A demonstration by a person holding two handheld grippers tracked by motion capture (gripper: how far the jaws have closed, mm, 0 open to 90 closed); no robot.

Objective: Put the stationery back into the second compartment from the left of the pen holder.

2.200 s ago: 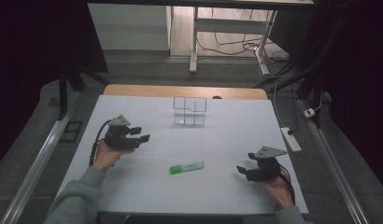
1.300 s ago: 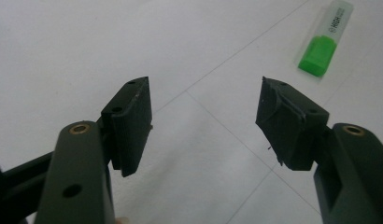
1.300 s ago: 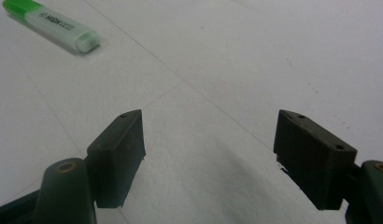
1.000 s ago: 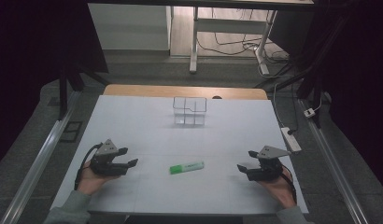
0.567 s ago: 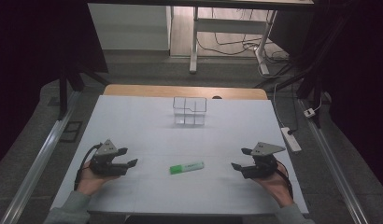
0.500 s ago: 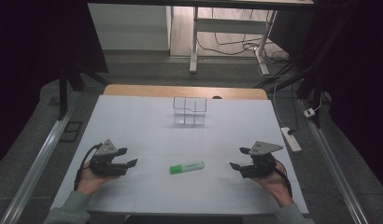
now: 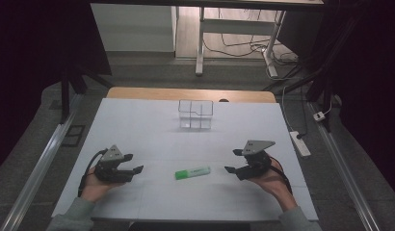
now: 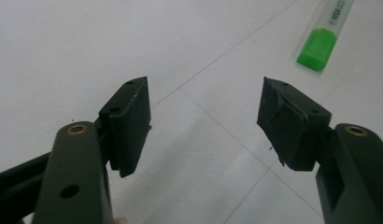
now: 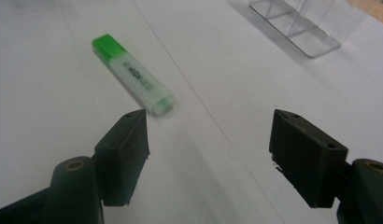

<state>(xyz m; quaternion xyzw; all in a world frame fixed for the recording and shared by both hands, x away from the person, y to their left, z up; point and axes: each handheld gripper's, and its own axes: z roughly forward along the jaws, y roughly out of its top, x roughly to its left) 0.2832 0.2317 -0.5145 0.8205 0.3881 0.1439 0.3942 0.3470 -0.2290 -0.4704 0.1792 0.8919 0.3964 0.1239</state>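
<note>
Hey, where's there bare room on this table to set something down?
Bare: the far left corner of the table, left of the clear organizer, and the far right corner beyond it. Crowded: the near strip, where the highlighter lies between the left hand-held gripper and the right one.

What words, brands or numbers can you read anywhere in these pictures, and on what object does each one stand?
Green highlighter: one line of dark print runs along its pale barrel, too blurred to read in the right gripper view.
The same highlighter in the left gripper view: green lettering on the barrel, cut by the frame edge and too small to read.
No other text anywhere.
</note>
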